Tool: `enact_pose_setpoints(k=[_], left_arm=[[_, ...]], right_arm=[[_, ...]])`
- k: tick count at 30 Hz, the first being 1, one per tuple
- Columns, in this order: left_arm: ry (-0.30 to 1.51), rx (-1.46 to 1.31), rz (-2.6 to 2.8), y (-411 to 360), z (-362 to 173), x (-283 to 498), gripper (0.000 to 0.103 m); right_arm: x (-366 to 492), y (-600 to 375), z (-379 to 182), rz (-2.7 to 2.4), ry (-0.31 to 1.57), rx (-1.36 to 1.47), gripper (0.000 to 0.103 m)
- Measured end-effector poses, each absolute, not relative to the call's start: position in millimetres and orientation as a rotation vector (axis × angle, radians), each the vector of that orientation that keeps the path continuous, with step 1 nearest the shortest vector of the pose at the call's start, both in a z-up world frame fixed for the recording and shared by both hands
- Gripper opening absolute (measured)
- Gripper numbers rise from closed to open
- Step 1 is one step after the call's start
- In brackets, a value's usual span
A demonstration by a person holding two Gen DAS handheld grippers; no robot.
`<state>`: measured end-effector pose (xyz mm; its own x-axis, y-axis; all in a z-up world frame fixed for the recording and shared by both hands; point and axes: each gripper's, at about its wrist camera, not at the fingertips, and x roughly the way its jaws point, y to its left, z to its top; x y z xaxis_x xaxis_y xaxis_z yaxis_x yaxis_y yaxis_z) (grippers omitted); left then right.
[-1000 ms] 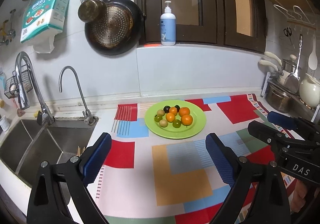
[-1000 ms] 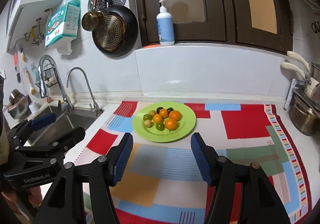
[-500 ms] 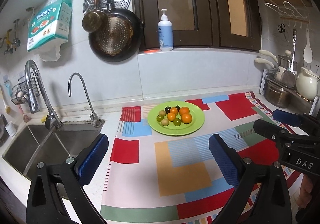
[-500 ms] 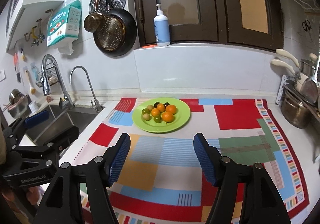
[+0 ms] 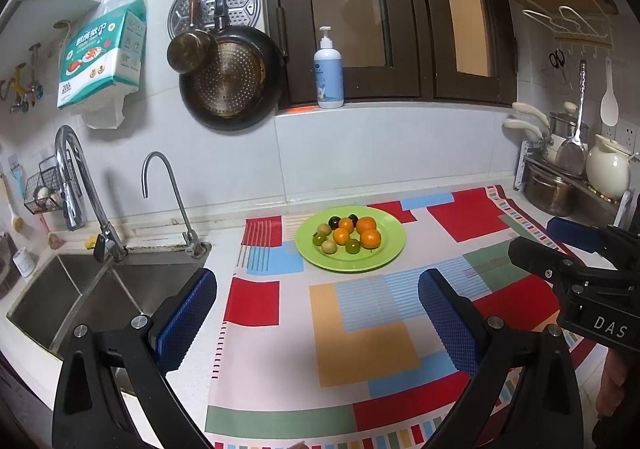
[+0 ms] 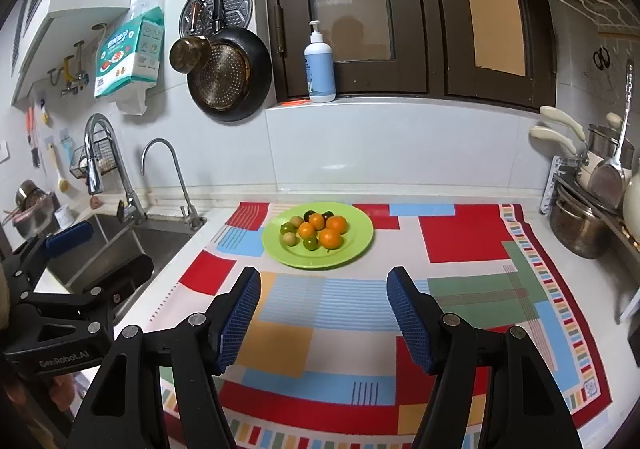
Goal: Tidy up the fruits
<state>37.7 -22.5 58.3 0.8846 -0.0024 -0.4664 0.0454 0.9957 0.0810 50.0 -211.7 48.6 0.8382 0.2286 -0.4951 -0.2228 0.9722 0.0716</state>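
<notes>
Hovering over the patchwork mat, the left gripper [image 5: 316,313] has its 2 blue-padded jaws spread wide apart with nothing between them, only the bright cloth below. The right gripper [image 6: 324,313] also stands with its jaws apart and empty, though set narrower than the left pair.

Outward from both, toward 12 o'clock, sits the round lime-green plastic plate [image 5: 390,249] on the colourful block-patterned tablecloth [image 5: 360,345]. It lies well apart from either set of jaws, beyond the fingertips, with bare cloth between. On it cluster the small fruits [image 5: 346,235]: 4 orange mandarins, about 2 green ones, 2 pale tan ones and 2 dark ones at the far edge, all touching or just beside each other.

Judging by this, the fruits appear gathered on 1 plate and none lies loose on the cloth, so the gathering looks largely done; whether further sorting by colour is wanted cannot be told. At 9 o'clock the steel double sink [image 5: 80,289] sits beside the cloth.
</notes>
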Motion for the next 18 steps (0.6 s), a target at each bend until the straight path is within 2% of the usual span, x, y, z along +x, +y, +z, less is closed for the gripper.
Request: enact_pose_setpoints(k=[18], left_arm=[[0.469,0.087,-0.02,-19.6,61.3,31.2,0.103]], right_arm=[[45.9,-209.1,52.1,0.243,0.513,0.013,0.066]])
